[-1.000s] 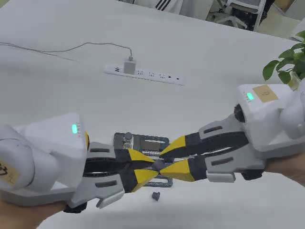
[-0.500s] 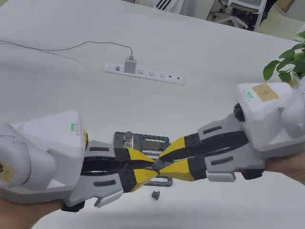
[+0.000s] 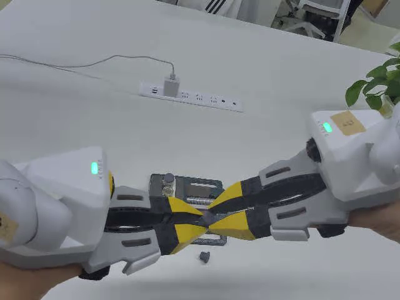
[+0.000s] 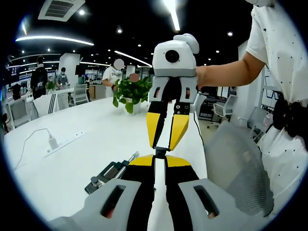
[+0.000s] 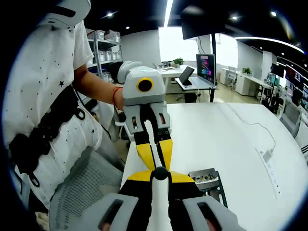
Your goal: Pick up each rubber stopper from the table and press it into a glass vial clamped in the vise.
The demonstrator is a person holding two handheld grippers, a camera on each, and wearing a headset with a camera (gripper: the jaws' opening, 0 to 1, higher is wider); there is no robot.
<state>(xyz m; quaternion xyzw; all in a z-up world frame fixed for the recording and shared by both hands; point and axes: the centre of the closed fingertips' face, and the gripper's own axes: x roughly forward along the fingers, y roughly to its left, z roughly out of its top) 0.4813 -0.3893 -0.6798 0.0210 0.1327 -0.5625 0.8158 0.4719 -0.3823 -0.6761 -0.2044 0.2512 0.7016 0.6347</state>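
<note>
My left gripper [image 3: 202, 219] and right gripper [image 3: 216, 219] meet tip to tip just above the small metal vise [image 3: 187, 187] on the white table. A small dark rubber stopper [image 4: 160, 152] sits pinched where the yellow tips touch; it also shows as a dark round stopper [image 5: 160, 173] in the right gripper view. Both pairs of jaws stand closed on it, and I cannot tell which one bears it. Another dark stopper [image 3: 204, 255] lies on the table in front of the vise. The crossed jaws hide the vise's middle.
A white power strip [image 3: 190, 97] with a plugged charger and cable lies farther back. A green plant [image 3: 377, 85] stands at the right edge. A mesh chair [image 4: 240, 166] sits behind the table's near edge. Bare table surrounds the vise.
</note>
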